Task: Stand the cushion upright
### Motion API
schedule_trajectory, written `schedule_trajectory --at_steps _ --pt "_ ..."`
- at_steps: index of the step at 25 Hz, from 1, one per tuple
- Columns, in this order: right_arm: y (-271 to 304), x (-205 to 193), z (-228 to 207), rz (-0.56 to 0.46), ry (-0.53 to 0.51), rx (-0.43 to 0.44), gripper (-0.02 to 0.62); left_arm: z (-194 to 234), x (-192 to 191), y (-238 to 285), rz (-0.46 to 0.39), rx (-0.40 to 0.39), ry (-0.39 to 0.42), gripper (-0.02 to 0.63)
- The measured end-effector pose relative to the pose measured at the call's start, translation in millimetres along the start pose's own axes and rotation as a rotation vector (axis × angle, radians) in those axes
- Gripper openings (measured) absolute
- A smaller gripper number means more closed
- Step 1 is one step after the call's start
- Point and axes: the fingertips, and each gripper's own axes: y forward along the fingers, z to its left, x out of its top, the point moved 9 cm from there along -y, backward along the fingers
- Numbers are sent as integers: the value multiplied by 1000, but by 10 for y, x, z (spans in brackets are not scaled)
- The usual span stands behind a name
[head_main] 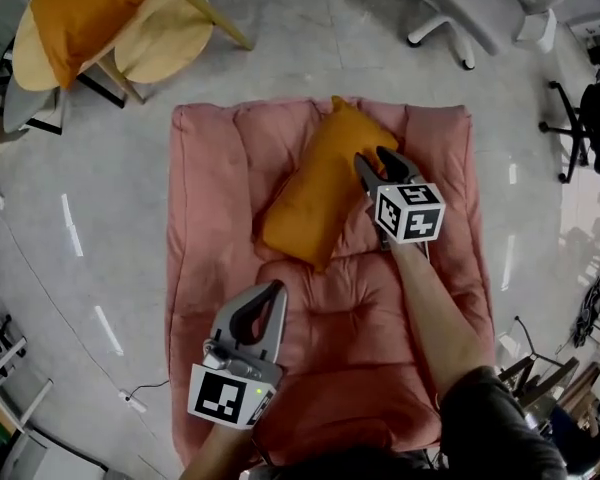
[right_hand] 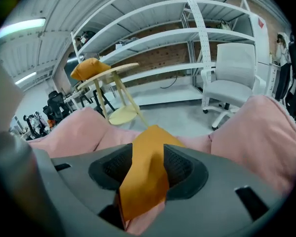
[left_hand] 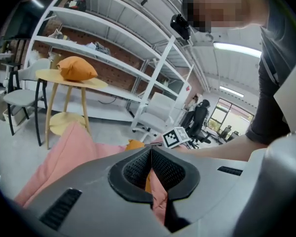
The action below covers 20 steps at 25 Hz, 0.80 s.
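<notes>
An orange cushion (head_main: 315,193) lies flat and slanted on the upper middle of a pink floor mattress (head_main: 210,218). At the cushion's right edge my right gripper (head_main: 373,158) stands open. In the right gripper view the orange cushion (right_hand: 145,181) fills the gap between the jaws of the right gripper (right_hand: 148,154). My left gripper (head_main: 275,288) hovers over the mattress below the cushion, shut with nothing in it. In the left gripper view the left gripper's (left_hand: 151,152) tips meet, and the pink mattress (left_hand: 69,147) and a bit of the orange cushion (left_hand: 134,144) show beyond.
A round wooden side table (head_main: 165,38) with a second orange cushion (head_main: 80,8) stands at the top left, beside a grey chair. Office chairs (head_main: 450,8) stand at the top right, a black one (head_main: 590,118) at the right edge. White shelving (left_hand: 113,48) lines the wall.
</notes>
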Motion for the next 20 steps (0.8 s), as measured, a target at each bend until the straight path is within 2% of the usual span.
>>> schedule_trajectory --at_steps 4,7,8,11,15,20 --pt "357 -119 -117 54 -41 -55 190 72 -125 88 2 13 -72 11" --pt "522 -158 -128 86 -85 -51 190 90 -214 93 21 7 -87 11" --pt "573 -167 -123 100 -106 -43 177 103 -239 89 27 8 -90 11" --pt "632 -183 -81 118 -132 -15 50 146 -273 53 34 20 -96 11" --pt "436 -108 32 73 -119 6 23 152 -211 -17 24 29 -79 11" --pt "-293 297 417 -71 -148 50 23 -47 64 -178 -30 30 -47 11"
